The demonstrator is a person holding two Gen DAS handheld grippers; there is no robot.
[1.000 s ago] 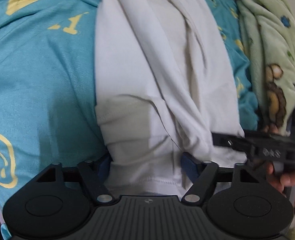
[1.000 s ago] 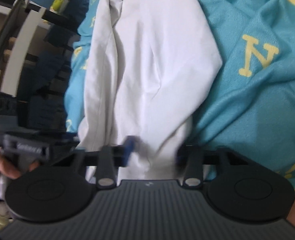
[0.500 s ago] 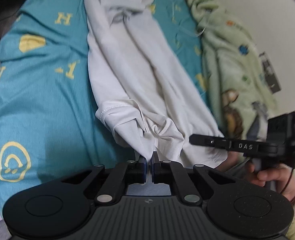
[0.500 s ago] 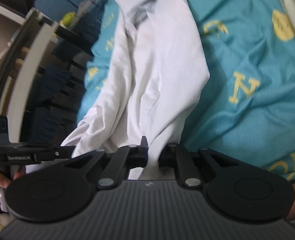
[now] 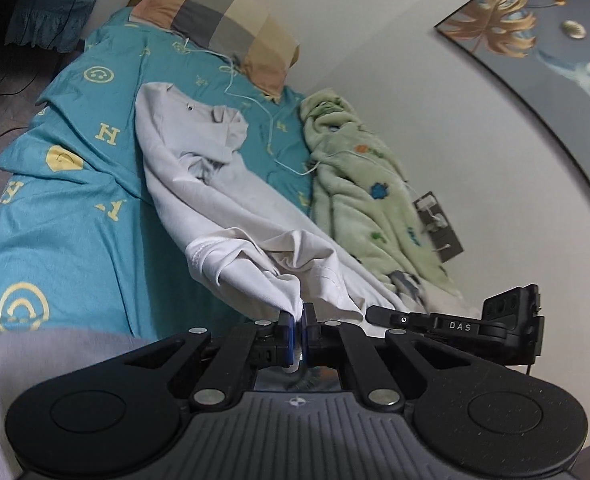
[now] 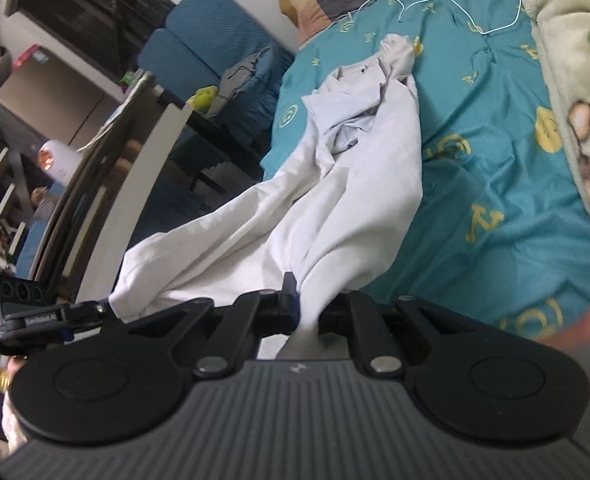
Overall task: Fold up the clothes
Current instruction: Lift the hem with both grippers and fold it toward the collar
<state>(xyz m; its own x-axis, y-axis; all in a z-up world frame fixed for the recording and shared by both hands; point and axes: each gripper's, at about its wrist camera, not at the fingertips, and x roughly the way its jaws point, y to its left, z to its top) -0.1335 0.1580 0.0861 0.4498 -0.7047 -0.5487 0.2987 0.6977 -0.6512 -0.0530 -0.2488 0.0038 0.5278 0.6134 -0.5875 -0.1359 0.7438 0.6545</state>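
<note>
Left claw (image 5: 298, 322): jaws drawn together, blue pads (image 5: 289, 332) pressed on a thin bunch of white shirt (image 5: 255, 276) hem. Linkage arms folded inward, symmetric. A grey sleeve of the person fills the lower left corner of the left wrist view.

Right claw (image 6: 307, 308): jaws nearly closed, white cloth pinched between them and trailing down through the gap. One finger (image 6: 289, 292) visible, the other hidden by fabric.

Each claw shows at the other's side, level and near. Blurred skin at right edge of right wrist view.
</note>
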